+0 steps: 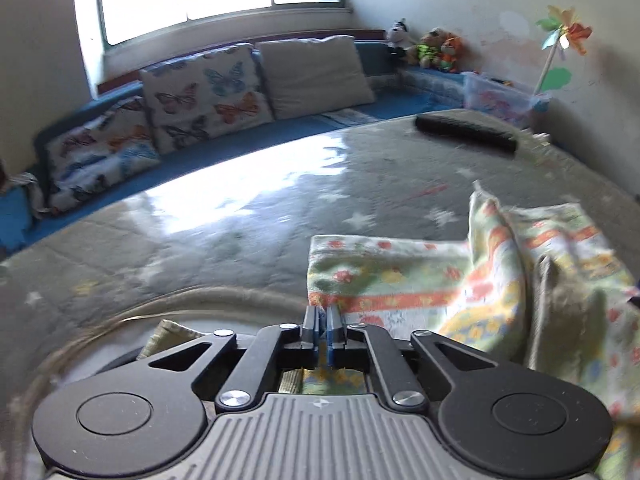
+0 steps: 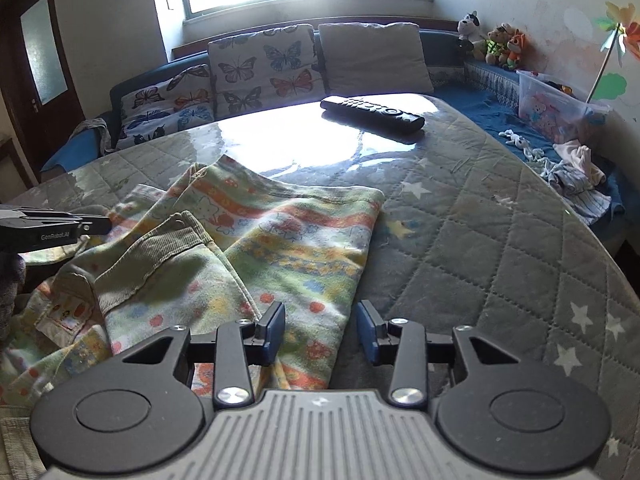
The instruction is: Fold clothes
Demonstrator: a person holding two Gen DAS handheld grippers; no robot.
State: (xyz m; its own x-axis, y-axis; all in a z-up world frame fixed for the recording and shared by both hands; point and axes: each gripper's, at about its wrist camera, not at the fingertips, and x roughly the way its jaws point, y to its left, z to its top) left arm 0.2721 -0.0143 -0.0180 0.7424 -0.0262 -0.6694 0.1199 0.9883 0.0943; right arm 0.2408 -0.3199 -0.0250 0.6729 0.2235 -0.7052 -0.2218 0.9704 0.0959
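Note:
A child's patterned garment (image 2: 280, 232), green, yellow and orange with a ribbed olive waistband (image 2: 160, 256), lies partly folded on the grey quilted table cover (image 2: 480, 240). It also shows in the left wrist view (image 1: 400, 276), bunched up at the right. My left gripper (image 1: 323, 320) has its jaws closed at the garment's near left corner; whether cloth is pinched between them cannot be told. It also shows in the right wrist view (image 2: 80, 226) at the left edge. My right gripper (image 2: 321, 330) is open over the garment's near right edge.
A black remote control (image 2: 372, 114) lies at the table's far side. Behind it is a blue sofa with butterfly cushions (image 2: 264, 68) and a beige cushion (image 2: 372, 56). Plush toys (image 2: 500, 42), a plastic box (image 2: 556, 106) and loose clothes (image 2: 576, 168) are at the right.

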